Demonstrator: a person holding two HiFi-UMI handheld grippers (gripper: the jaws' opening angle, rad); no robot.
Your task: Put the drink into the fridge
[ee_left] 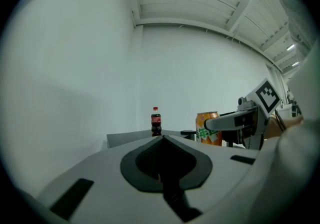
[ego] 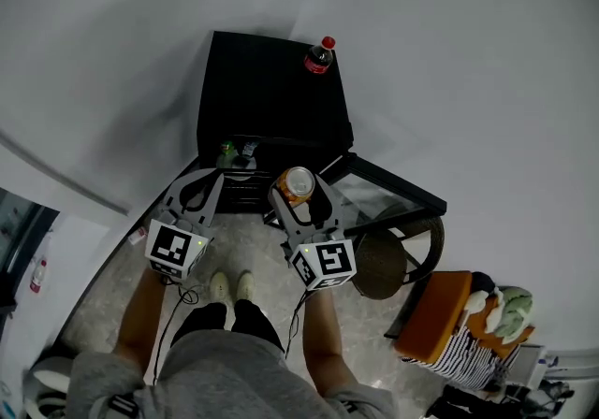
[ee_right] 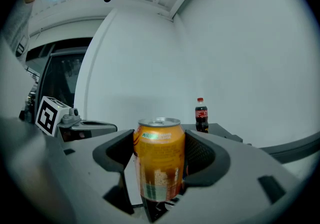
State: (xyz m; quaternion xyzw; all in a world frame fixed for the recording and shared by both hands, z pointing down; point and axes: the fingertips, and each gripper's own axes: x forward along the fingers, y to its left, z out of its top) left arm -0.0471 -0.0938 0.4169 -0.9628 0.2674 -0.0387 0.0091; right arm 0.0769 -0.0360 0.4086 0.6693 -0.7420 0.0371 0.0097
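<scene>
A small black fridge stands against the wall with its glass door swung open to the right. My right gripper is shut on an upright orange drink can, held just in front of the open fridge; the right gripper view shows the can between the two pads. My left gripper hovers beside it on the left, shut with nothing in it, its jaws meeting. A cola bottle stands on the fridge top.
A green bottle and another drink sit on a shelf inside the fridge. Right of the door stand a round dark stool and an orange seat with striped cloth. The person's feet are on the tiled floor.
</scene>
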